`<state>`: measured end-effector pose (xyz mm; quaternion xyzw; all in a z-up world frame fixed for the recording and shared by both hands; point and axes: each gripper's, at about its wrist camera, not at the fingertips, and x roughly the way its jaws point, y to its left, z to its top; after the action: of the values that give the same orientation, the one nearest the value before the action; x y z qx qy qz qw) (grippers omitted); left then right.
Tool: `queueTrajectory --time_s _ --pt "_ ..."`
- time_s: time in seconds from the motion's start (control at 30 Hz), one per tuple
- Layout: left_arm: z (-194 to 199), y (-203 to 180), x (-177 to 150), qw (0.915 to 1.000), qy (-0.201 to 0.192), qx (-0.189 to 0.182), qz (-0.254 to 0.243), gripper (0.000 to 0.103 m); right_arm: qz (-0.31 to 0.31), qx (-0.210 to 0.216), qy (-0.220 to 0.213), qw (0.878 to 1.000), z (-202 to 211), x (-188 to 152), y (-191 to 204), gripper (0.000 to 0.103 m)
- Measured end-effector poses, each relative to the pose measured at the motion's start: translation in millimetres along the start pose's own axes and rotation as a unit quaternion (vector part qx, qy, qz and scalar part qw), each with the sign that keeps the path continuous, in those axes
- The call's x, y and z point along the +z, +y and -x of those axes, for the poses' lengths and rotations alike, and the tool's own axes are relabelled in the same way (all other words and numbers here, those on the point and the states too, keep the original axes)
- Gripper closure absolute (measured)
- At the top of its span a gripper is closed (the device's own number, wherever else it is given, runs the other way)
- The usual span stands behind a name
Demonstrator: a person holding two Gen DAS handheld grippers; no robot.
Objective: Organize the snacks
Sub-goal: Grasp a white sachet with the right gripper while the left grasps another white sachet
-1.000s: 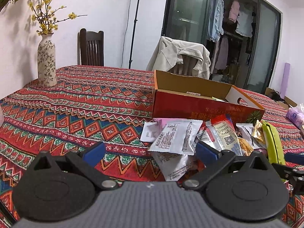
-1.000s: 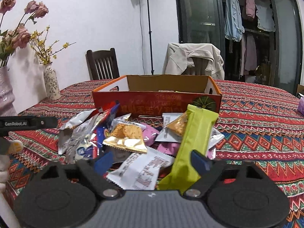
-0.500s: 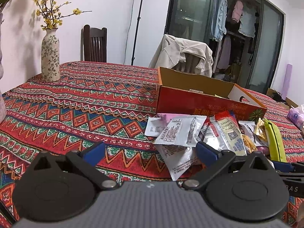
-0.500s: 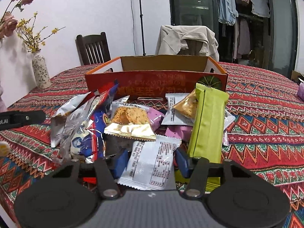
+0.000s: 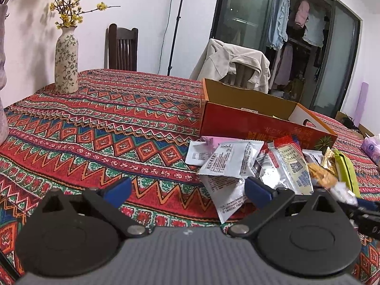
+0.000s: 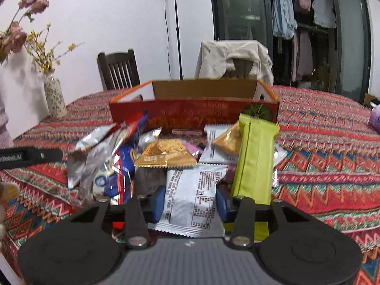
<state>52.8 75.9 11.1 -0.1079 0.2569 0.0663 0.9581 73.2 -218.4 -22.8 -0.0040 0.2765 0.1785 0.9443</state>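
A pile of snack packets (image 6: pixel 166 156) lies on the patterned tablecloth in front of an open red cardboard box (image 6: pixel 194 111). My right gripper (image 6: pixel 190 203) is shut on a white packet with printed text (image 6: pixel 192 199) at the pile's near edge, lifted a little. A long green packet (image 6: pixel 255 156) lies just right of it. In the left wrist view my left gripper (image 5: pixel 187 188) is open and empty, hovering left of the pile (image 5: pixel 261 163), with the box (image 5: pixel 256 121) behind it. The right gripper's tip (image 5: pixel 363 211) shows at that view's right edge.
A flowered vase (image 5: pixel 66 64) stands at the table's far left corner. Two chairs (image 5: pixel 123 47) stand behind the table, one draped with a beige jacket (image 5: pixel 237 64). A purple tissue pack (image 5: pixel 370 146) lies at the right. The left gripper's side (image 6: pixel 30 158) shows left of the pile.
My right gripper moved forward to the pile and closed on the white packet, then raised it slightly. My left gripper stayed open and drifted a little back and left.
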Motion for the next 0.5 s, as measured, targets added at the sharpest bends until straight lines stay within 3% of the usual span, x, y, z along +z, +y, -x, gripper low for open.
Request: queueTrajectory --time_s 0.5 --pt "-20.9 -17.7 26.2 0.9999 0.005 -0.009 -0.005 0.0 0.008 -0.001 -0.079 0.997 11.3 36.5 -19.2 0.06"
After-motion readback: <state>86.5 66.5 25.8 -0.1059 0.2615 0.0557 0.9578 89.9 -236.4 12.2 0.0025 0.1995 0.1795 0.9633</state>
